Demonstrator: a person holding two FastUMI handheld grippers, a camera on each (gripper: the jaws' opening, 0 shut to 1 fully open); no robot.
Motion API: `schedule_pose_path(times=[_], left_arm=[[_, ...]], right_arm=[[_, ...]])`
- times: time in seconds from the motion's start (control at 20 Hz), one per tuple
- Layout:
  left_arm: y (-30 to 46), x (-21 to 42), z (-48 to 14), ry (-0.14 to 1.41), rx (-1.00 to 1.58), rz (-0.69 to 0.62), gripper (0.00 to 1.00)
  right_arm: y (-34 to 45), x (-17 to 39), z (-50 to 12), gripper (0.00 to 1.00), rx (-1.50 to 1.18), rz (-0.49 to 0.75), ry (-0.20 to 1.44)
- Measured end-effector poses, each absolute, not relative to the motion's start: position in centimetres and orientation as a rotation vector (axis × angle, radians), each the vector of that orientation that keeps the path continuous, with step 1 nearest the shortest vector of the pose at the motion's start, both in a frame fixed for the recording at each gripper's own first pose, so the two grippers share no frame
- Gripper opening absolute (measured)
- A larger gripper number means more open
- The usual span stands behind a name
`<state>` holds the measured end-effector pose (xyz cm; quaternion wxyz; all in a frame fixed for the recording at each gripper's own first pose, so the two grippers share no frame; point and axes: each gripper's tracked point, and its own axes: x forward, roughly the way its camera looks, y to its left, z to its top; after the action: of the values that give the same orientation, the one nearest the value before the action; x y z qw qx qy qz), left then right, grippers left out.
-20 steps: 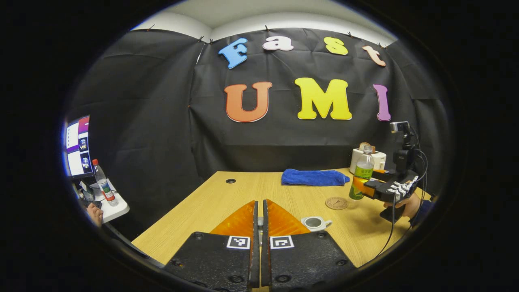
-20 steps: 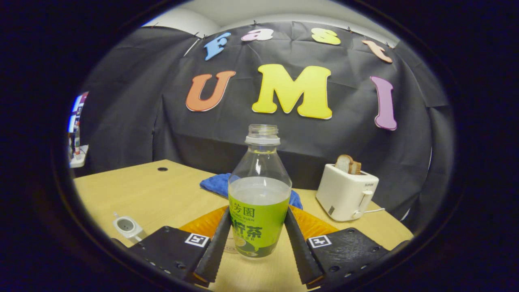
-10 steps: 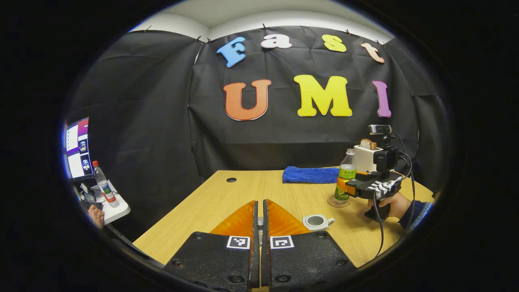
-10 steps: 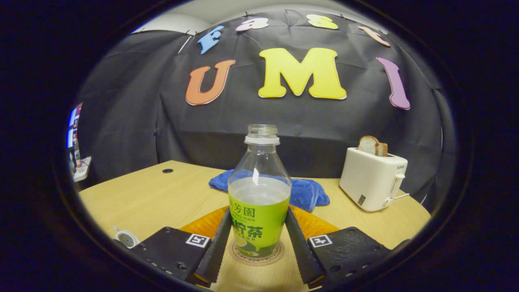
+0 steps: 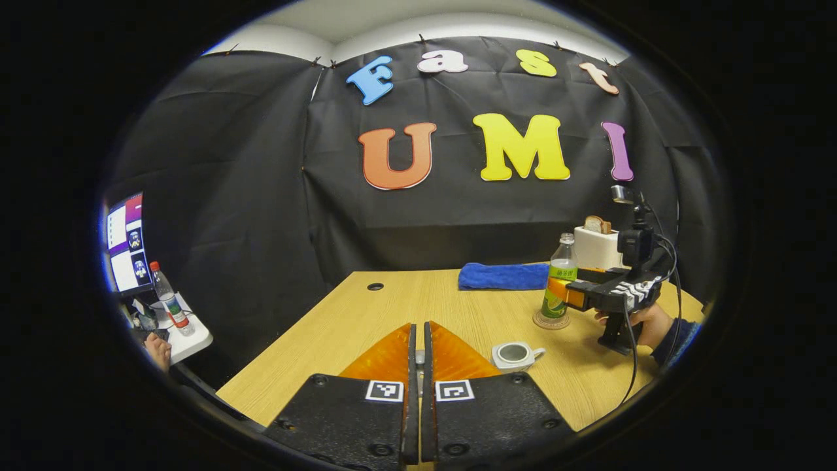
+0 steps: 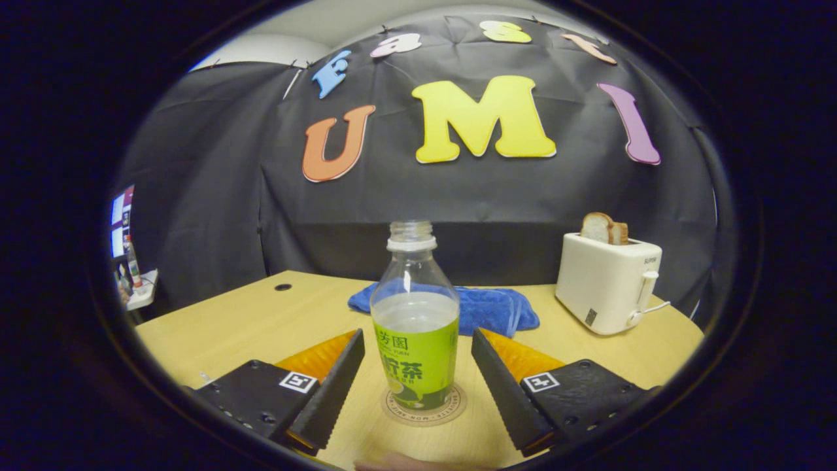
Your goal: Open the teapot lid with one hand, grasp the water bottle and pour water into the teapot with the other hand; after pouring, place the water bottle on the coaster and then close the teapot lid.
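Bottle (image 6: 416, 333): upright on the coaster (image 6: 424, 408), cap off, part full, at 12 o'clock in the right gripper view. In the left gripper view the bottle (image 5: 558, 286) stands at 2 o'clock on the tabletop (image 5: 392, 314).

Right gripper (image 6: 418, 383): jaws apart, one finger on each side of the bottle with a gap showing at both, neither pressing. A hand (image 5: 647, 325) holds this gripper (image 5: 575, 291) from the 3 o'clock side in the left gripper view.

Left gripper (image 5: 418, 366): jaws together, fingers nearly touching along their length. Whether the lid is pinched low between them cannot be told; a small pale bit shows in the slit, too little to name.

Teapot (image 5: 515, 355): small and white, mouth open, no lid on it, at 4 o'clock just past the left gripper's fingers and near the coaster.

Other stock: blue cloth (image 6: 480, 309) behind the bottle; toaster (image 6: 608, 282) with bread at 3 o'clock in the right gripper view; monitor (image 5: 125, 241) on a side table at 9 o'clock.

Step in hand: bottle placed on the coaster, release apparently done.

Next move, as a judgement: draw the right gripper straight back without clipping the bottle, then bring the lid over the teapot's mouth and seat it level.
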<state>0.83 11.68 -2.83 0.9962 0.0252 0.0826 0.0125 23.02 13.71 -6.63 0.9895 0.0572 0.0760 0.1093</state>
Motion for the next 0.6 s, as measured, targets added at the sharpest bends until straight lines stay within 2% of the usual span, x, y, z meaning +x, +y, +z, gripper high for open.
schedule_pose_path(times=[0.25,0.6], left_arm=[[10.6,1.3,-2.6,0.151,0.015,-0.008,0.04],[5.7,3.6,-3.4,0.1,-0.085,-0.139,0.04]], right_arm=[[11.9,18.4,-3.9,0.98,0.098,0.235,0.091],[8.1,10.3,-2.5,0.97,0.03,0.22,0.0]])
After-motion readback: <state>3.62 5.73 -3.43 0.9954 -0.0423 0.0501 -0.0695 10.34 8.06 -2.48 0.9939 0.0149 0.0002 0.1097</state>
